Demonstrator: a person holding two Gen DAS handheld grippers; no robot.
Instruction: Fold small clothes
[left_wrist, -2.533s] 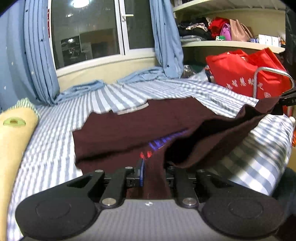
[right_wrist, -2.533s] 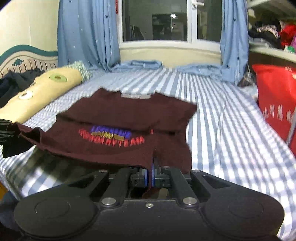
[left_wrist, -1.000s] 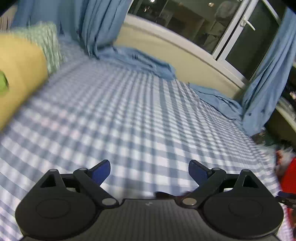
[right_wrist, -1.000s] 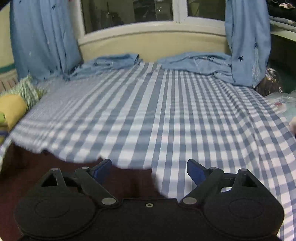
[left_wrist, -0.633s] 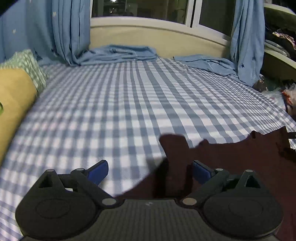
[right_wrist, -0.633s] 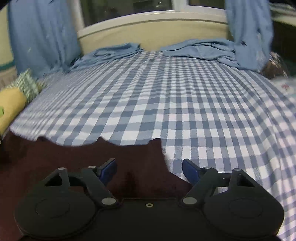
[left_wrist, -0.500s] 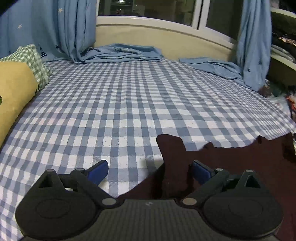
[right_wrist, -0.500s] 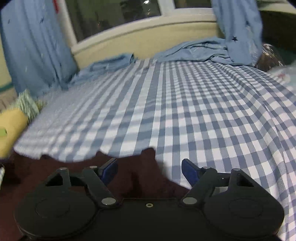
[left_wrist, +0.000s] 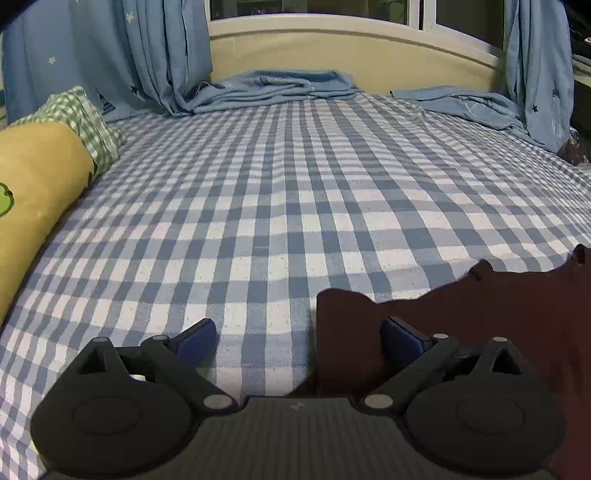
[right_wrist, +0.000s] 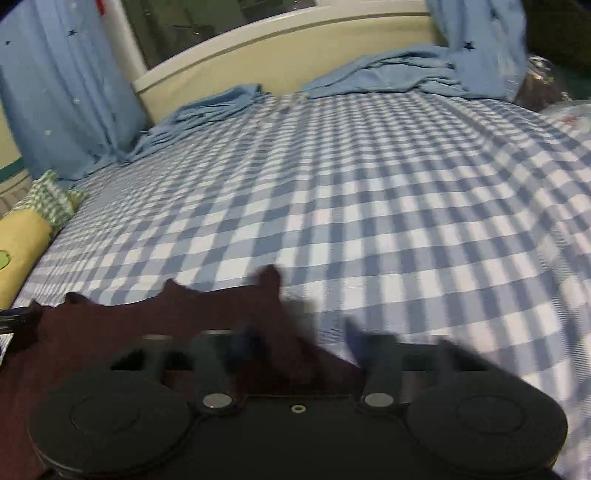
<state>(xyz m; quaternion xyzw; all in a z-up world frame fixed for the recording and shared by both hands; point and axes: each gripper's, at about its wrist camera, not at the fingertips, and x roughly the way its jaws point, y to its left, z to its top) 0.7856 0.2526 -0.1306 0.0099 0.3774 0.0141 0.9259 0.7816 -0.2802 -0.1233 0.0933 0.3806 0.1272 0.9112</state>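
Observation:
The dark maroon T-shirt (left_wrist: 480, 314) lies on the blue checked bed sheet (left_wrist: 295, 192), its far edge just under both grippers. My left gripper (left_wrist: 299, 338) is open and empty; the shirt's left corner lies between its fingers and under the right finger. In the right wrist view the shirt (right_wrist: 129, 325) fills the lower left. My right gripper (right_wrist: 295, 341) is blurred by motion, its fingers apart, over the shirt's right corner, holding nothing.
A yellow bolster pillow (left_wrist: 33, 184) with a green checked end lies along the left. Blue curtains (left_wrist: 110, 55) and bunched blue cloth (left_wrist: 280, 85) lie at the far edge under the window. The checked sheet stretches ahead.
Both grippers let go of the shirt's hem after carrying it forward over the shirt. In the last half second the right gripper's fingers have come closer together and it is moving; the left is nearly still.

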